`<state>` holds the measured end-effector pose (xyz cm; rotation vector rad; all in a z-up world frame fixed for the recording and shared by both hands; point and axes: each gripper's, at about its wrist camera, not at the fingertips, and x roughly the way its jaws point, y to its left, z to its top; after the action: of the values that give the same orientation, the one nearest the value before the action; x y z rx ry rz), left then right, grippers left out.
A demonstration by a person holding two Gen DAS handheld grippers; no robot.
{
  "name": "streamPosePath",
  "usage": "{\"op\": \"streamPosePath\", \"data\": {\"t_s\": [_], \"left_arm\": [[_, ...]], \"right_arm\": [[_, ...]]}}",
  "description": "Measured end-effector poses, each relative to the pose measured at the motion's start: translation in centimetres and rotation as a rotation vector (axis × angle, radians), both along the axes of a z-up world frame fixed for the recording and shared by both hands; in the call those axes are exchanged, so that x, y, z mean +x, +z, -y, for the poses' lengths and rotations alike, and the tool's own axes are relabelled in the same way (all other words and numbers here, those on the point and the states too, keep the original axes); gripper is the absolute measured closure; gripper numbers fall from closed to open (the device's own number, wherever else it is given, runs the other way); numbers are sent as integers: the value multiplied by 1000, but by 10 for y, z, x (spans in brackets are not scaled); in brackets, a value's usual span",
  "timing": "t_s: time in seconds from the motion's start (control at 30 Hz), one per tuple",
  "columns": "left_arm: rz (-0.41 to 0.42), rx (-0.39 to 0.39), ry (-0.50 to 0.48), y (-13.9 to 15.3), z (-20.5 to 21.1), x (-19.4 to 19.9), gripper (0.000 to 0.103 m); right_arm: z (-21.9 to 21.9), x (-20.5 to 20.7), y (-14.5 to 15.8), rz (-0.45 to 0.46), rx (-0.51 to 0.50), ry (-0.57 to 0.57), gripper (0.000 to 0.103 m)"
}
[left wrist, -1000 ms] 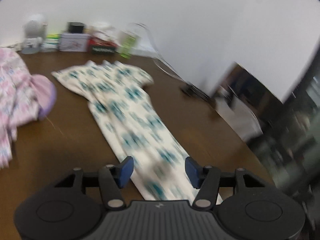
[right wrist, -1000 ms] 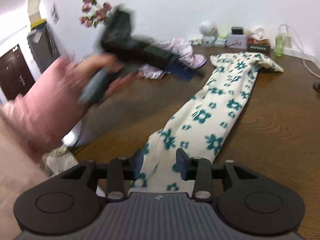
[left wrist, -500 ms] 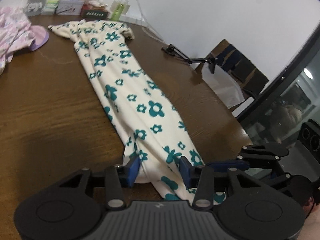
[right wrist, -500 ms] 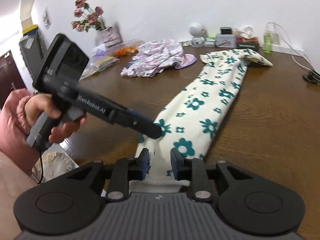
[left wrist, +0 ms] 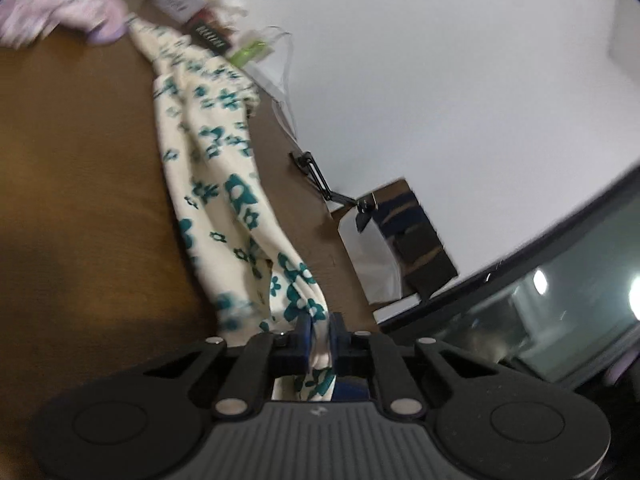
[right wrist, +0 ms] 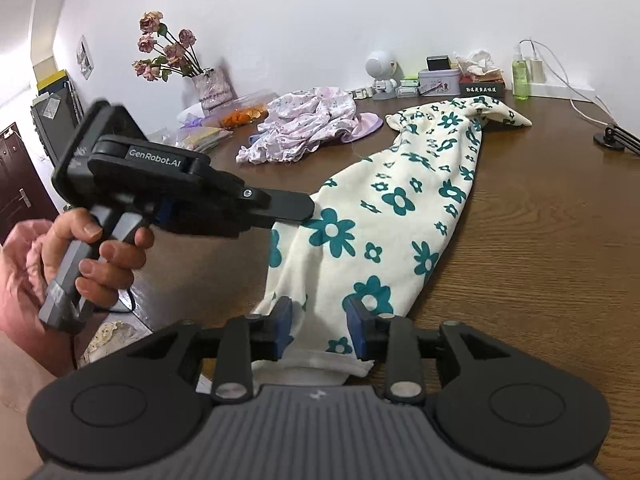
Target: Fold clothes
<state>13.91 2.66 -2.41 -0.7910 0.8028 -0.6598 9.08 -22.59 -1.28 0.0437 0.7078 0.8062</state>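
Folding is judged barely begun: floral garment [right wrist: 384, 216] is clamped at lower centre by left gripper [left wrist: 319, 334], while right gripper [right wrist: 319, 330] is held apart around its hem.

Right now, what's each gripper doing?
Left gripper: shut on the cream garment with teal flowers.
Right gripper: open, fingers straddling the same garment's near hem, not clamped.

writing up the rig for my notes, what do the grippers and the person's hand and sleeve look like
Both grippers, left gripper and right gripper, are matte black with blue finger pads, ribbed grey tops and silver screws. The left one reads "GenRobot.AI" in white, with a grey handle and black cable. The bare hand wears a pink sleeve.
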Motion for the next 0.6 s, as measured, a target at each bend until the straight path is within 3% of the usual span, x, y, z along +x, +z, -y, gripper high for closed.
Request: {"op": "streamPosePath", "data": {"t_s": [0.07,0.27,0.4,0.53,0.6], "left_arm": [[-3,17,13,-5,-2,-2,95],[-101,-133,43,-34,-10,0,95],[-138,-69,67,-42,-15,0,94],[-102,12,72,-34,-12,-3,93],[-90,36,70,-32,-11,-4,90]], "right_arm": [[-2,1,-3,-9,-7,0,71],[-6,2,-4,-15,-3,11,66],[-5,5,-1,-13,-3,13,64],[-7,13,9,32,-4,1,64],[-21,14,9,67,-58,17,64]]}}
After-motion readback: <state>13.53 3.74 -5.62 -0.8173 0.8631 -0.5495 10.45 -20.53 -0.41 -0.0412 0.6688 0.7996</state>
